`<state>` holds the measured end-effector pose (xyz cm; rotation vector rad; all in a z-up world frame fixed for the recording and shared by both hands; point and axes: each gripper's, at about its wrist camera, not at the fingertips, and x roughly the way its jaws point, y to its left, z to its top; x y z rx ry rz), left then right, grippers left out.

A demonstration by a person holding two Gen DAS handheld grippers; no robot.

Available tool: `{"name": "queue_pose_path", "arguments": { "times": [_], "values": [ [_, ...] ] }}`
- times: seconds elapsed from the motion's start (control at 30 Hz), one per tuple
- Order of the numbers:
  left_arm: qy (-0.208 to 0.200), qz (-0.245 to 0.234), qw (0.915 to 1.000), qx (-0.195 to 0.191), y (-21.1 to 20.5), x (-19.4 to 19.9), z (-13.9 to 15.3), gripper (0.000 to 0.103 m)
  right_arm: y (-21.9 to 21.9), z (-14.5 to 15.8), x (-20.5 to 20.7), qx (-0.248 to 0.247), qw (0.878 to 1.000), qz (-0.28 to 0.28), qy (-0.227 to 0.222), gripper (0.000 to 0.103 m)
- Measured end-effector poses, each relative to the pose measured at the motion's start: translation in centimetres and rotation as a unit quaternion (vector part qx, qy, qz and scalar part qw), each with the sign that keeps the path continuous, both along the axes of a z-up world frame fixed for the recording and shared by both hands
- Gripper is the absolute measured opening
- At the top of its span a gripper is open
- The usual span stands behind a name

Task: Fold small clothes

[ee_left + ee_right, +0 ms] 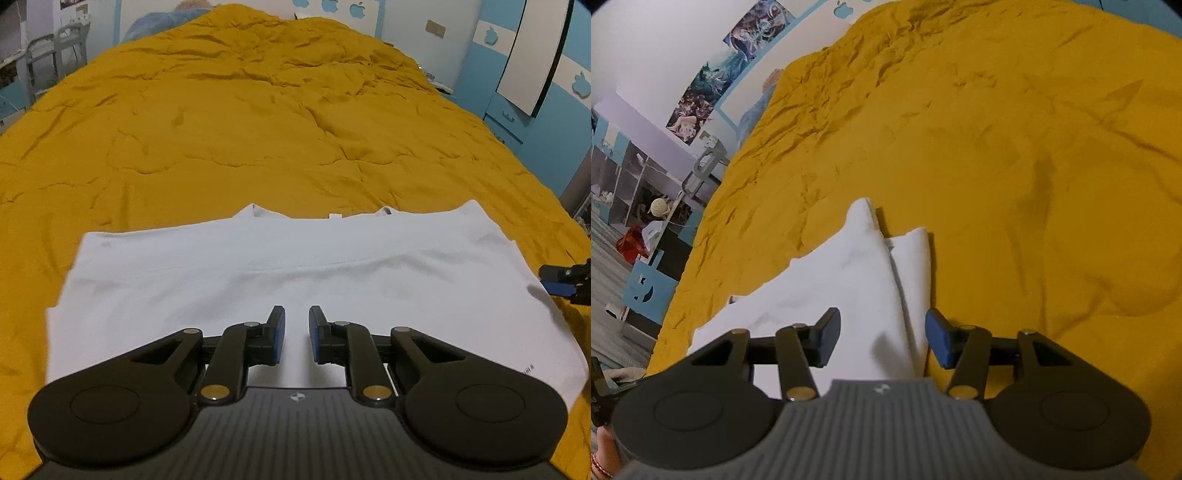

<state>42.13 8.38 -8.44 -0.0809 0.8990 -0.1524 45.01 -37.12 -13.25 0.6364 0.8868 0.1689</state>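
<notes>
Here, white shirt (258,280) under left tongs (296,332) — right tongs (882,338) astride its edge

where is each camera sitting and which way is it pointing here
Left wrist: sits on the left gripper, looking forward and down along its fingers over the white garment on the yellow bedspread; jaws slightly apart, empty; the right gripper's tip shows at the right edge.
Right wrist: sits on the right gripper, tilted, looking down at the garment's folded edge; jaws open, straddling cloth; a hand shows bottom left.
Shared: garment, bedspread.
</notes>
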Motion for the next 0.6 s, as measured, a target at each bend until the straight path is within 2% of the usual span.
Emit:
{"name": "queue_pose_path", "arguments": {
  "times": [0.1,0.13,0.17,0.2,0.37,0.43,0.5,0.6],
  "values": [
    [0.0,-0.006,1.0,-0.007,-0.4,1.4,-0.8,0.019,0.4,-1.5,1.3,0.001,1.0,-0.003,0.011,0.045],
    [-0.002,-0.01,0.9999,-0.011,-0.6,1.9,-1.1,0.019,0.5,-2.0,1.7,0.008,1.0,-0.001,0.012,0.041],
    [-0.002,-0.012,0.9998,-0.013,-0.9,2.5,-1.3,0.019,0.6,-2.5,2.0,0.01,1.0,-0.003,0.013,0.033],
    [-0.001,-0.013,0.9998,-0.015,-1.3,3.2,-1.6,0.019,0.7,-3.0,2.2,0.01,1.0,-0.005,0.016,0.03],
    [0.001,-0.023,0.9996,-0.016,-3.5,6.5,-3.1,0.019,0.3,-4.4,3.4,0.042,0.999,-0.016,0.015,0.027],
    [0.008,-0.014,0.9998,-0.012,-3.9,7.6,-3.8,0.019,0.2,-4.7,3.8,0.048,0.999,-0.017,0.014,0.026],
    [0.024,0.002,0.9994,-0.025,-3.9,8.6,-4.6,0.019,0.2,-5.0,4.2,0.049,0.999,-0.017,0.013,0.023],
    [0.033,0.019,0.9988,-0.032,-3.7,9.2,-4.9,0.018,0.2,-5.3,4.3,0.058,0.998,-0.025,0.012,0.016]
  ]
}}
